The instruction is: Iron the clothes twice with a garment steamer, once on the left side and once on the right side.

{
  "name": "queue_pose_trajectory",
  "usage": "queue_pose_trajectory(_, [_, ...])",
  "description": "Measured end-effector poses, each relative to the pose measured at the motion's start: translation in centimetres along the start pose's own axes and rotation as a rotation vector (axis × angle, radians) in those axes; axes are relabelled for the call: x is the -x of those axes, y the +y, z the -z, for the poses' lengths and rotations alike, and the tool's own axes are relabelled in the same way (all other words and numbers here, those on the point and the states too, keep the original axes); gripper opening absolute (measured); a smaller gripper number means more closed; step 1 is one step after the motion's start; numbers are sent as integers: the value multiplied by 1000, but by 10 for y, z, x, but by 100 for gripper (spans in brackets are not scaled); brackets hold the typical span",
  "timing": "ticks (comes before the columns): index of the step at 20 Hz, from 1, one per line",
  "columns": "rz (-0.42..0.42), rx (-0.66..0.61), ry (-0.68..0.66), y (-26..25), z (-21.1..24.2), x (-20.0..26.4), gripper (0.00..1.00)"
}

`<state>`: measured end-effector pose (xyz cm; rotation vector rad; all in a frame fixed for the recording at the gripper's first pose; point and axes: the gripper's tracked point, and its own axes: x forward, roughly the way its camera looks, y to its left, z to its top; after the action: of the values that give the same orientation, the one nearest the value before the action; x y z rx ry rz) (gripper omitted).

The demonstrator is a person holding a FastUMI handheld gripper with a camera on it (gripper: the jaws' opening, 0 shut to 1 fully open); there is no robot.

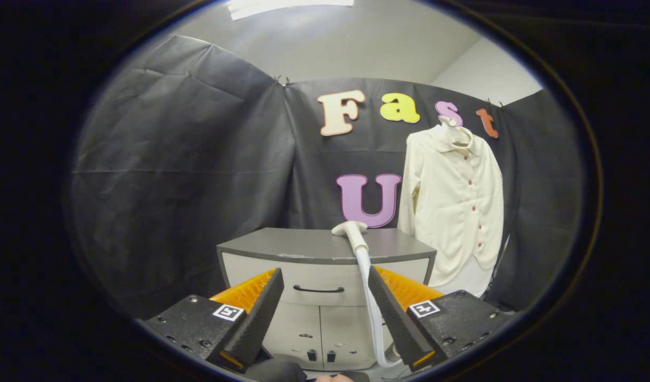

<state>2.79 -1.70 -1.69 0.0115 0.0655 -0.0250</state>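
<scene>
Our gripper (325, 313) hangs wide open, empty. Step: reaching for the steamer head (350, 231), which lies on the cabinet (304, 246) beyond the fingers, its hose (371, 302) trailing down by the right finger. Next we must close on its handle. Shirt (455, 207) hangs farther right, unobstructed.

A cream buttoned shirt (455, 204) was hung upright against the booth wall. A white steamer head (351, 233) was laid just beside it, its hose (371, 307) trailing down.
</scene>
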Motion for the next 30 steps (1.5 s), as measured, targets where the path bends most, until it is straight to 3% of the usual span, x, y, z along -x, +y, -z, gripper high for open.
queue_pose_trajectory(12, [24, -44, 73, -33, 17, -90, 98])
queue_pose_trajectory(24, [-7, -119, 180, -46, 26, -191, 96])
queue_pose_trajectory(30, [8, -89, 246, -55, 33, -240, 94])
